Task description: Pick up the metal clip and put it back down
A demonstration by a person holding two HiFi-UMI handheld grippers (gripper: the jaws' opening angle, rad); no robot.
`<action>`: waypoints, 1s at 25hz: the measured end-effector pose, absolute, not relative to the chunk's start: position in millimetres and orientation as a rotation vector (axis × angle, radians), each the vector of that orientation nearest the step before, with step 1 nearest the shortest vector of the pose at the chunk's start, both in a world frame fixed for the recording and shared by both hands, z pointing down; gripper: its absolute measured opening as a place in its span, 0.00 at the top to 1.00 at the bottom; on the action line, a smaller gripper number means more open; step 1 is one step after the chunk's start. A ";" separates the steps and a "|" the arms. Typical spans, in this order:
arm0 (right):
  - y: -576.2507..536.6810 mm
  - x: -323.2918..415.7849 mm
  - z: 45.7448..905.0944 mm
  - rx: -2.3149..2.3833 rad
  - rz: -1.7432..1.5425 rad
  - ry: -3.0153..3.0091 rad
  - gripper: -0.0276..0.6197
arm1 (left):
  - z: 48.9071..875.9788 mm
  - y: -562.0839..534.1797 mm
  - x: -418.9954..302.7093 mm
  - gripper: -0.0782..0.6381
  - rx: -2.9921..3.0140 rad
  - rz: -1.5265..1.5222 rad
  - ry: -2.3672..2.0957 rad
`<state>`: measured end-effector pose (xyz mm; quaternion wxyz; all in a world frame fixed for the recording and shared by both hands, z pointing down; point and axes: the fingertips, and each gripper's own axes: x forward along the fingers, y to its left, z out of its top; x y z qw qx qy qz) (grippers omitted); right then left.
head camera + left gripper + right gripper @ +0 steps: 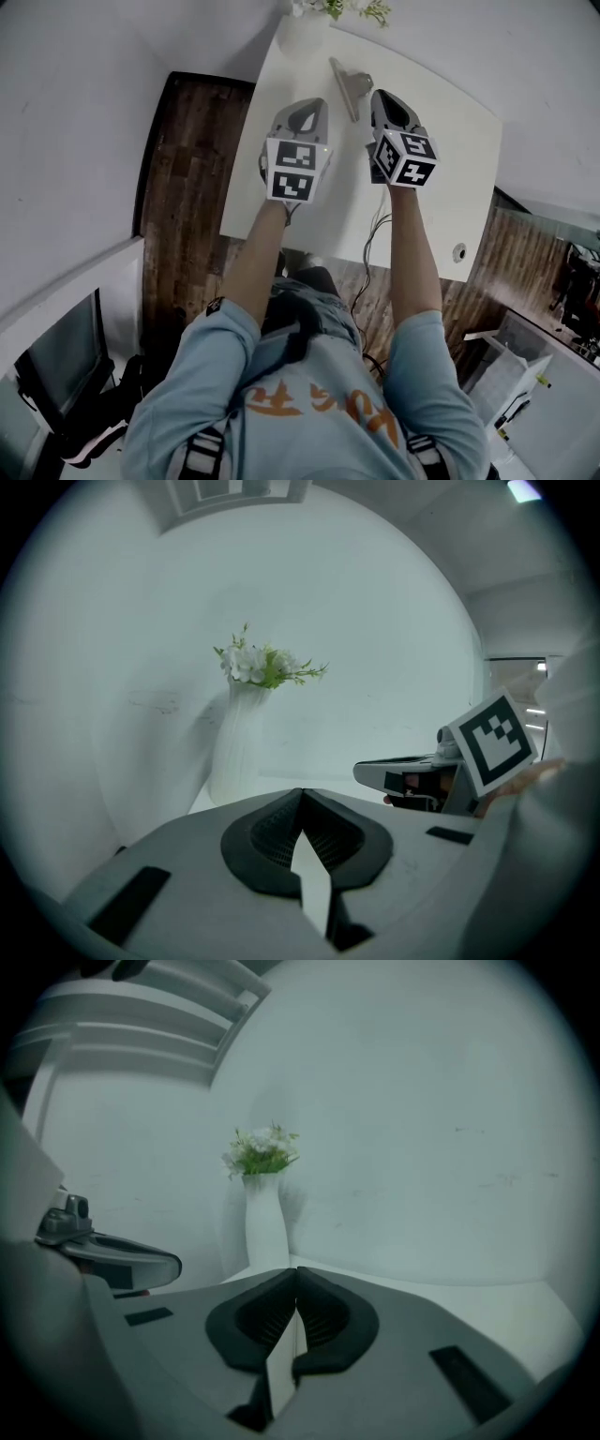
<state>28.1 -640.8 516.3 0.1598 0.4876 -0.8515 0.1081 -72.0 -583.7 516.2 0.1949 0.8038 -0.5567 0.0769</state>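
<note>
Clip (349, 89), grey and slender, lies on the white table (459, 159).

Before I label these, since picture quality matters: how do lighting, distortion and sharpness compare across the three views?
Head view: even light, no glare, table edges bowed by the wide lens. Left gripper view: round fisheye with dark corners, vase fairly crisp. Right gripper view: dimmer and hazier, vase softer, same dark vignette.
</note>
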 end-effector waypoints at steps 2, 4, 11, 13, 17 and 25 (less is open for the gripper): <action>-627.7 32.2 499.1 1.428 0.306 -2.460 0.94 | 504.8 -576.1 -69.0 0.87 2.255 0.188 -1.572; -614.9 39.0 479.4 1.470 0.313 -2.496 0.94 | 492.3 -567.5 -63.3 0.87 2.266 0.161 -1.579; -559.2 62.5 421.0 1.561 0.267 -2.608 0.94 | 431.0 -524.8 -42.5 0.87 2.364 0.080 -1.692; -542.9 73.9 405.3 1.595 0.250 -2.620 0.94 | 416.0 -510.8 -37.7 0.87 2.367 0.069 -1.725; -514.3 92.3 377.5 1.631 0.177 -2.644 0.94 | 399.4 -489.4 -25.5 0.87 2.363 0.043 -1.748; -477.7 124.4 352.9 1.655 0.016 -2.623 0.94 | 360.3 -455.7 -11.1 0.87 2.413 0.060 -1.866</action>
